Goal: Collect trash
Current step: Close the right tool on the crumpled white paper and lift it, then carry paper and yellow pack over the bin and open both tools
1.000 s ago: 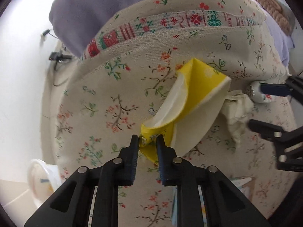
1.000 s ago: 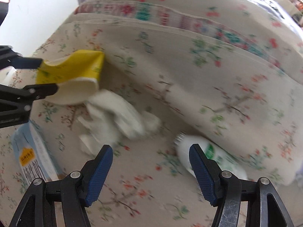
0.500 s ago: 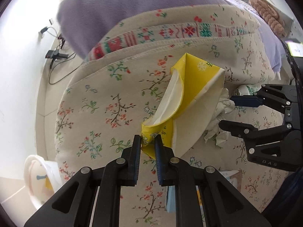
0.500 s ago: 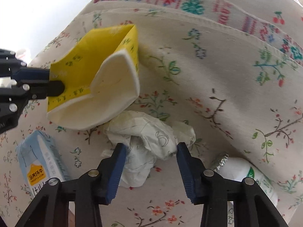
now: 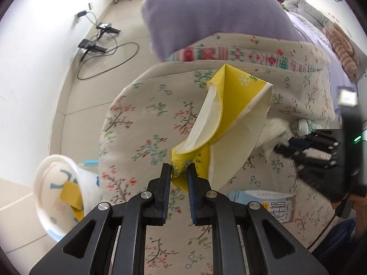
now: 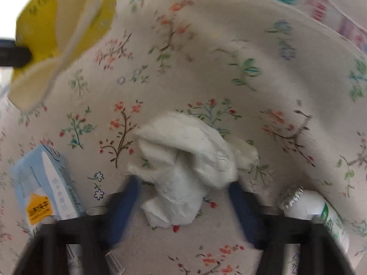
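**Left gripper pinches the yellow wrapper; right gripper straddles the tissue**

Left wrist view: the left gripper point(image 5: 179, 171) is pressed together on the lower corner of a yellow wrapper point(image 5: 236, 114), holding it lifted above the floral bedcover point(image 5: 146, 123). The wrapper is open, its pale inner side showing. Beyond it, to the right, lies a crumpled white tissue point(image 5: 275, 130), with the right gripper point(image 5: 289, 144) at it and a small white bottle point(image 5: 302, 125) just behind. A light-blue milk carton point(image 5: 263, 201) lies flat on the cover near the left gripper's right finger. Off the bed edge at lower left sits a white bin point(image 5: 57, 192) with a yellow scrap inside. A purple pillow point(image 5: 213, 11) rests at the head of the cover.

Right wrist view: the right gripper point(image 6: 183, 185), blurred, is spread, one blue finger on each side of the tissue point(image 6: 188, 169); whether they touch it is unclear. The carton point(image 6: 48, 188) lies left, the bottle point(image 6: 321, 210) right, the wrapper point(image 6: 64, 27) upper left.
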`<state>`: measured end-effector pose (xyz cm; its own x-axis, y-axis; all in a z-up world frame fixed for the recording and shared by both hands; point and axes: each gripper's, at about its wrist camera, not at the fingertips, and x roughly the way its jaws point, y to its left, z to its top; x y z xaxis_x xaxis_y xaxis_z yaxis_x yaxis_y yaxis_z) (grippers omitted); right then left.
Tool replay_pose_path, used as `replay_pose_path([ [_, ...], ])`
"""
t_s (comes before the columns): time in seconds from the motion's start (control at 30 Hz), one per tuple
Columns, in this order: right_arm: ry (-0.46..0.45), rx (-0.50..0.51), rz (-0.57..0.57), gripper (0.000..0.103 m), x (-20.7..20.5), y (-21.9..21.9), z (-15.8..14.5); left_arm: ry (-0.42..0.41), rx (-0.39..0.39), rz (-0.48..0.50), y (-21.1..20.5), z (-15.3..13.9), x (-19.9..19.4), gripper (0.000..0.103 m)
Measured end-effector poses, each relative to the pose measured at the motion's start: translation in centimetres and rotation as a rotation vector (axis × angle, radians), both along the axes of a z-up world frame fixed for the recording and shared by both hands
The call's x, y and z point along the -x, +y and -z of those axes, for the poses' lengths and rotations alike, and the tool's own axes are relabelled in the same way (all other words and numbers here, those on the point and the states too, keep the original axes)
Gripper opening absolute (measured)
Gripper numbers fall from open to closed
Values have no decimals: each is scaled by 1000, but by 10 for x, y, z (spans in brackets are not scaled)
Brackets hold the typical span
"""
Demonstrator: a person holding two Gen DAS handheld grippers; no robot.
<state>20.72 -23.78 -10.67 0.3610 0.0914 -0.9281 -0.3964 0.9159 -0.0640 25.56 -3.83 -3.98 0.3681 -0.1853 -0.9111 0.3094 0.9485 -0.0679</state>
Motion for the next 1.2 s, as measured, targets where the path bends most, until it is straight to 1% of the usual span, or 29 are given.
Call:
replay_pose_path([
  [0.03,10,-12,13,15,-2,1,-1,-1,9,-7,6,-1,-1,15],
  [0.07,1,-53,40,14,-3,-1,-9,-5,17,-18,13,-5,-1,15],
  [0.17,-59,-133,65,12,-2,-1,-33,-10,37,-48,32,-12,0,15],
  [0.27,-85,-185,90,12,1,0,-47,-10,60,-92,54,-18,2,15],
  [0.4,-90,-196,84,12,11,16,-46,-4,78,-185,95,-24,3,15],
  [0.5,-87,-216,80,12,19,26,-47,6,111,-285,137,-26,5,15],
  [0.57,-86,-248,74,12,23,41,-48,14,134,-356,166,-26,7,15],
  [0.67,-89,-297,59,12,28,56,-52,31,146,-442,200,-20,13,15],
  [0.73,-88,-323,48,12,27,72,-54,45,154,-470,213,-18,17,15],
  [0.8,-87,-338,41,12,32,75,-54,57,165,-492,228,-16,20,15],
  [0.9,-75,-352,24,13,32,93,-53,71,150,-515,240,-10,23,15],
  [1.0,-55,-376,-8,13,35,120,-50,83,138,-536,251,-7,26,15],
  [1.2,-26,-413,-55,13,37,168,-44,65,117,-591,279,-10,33,15],
])
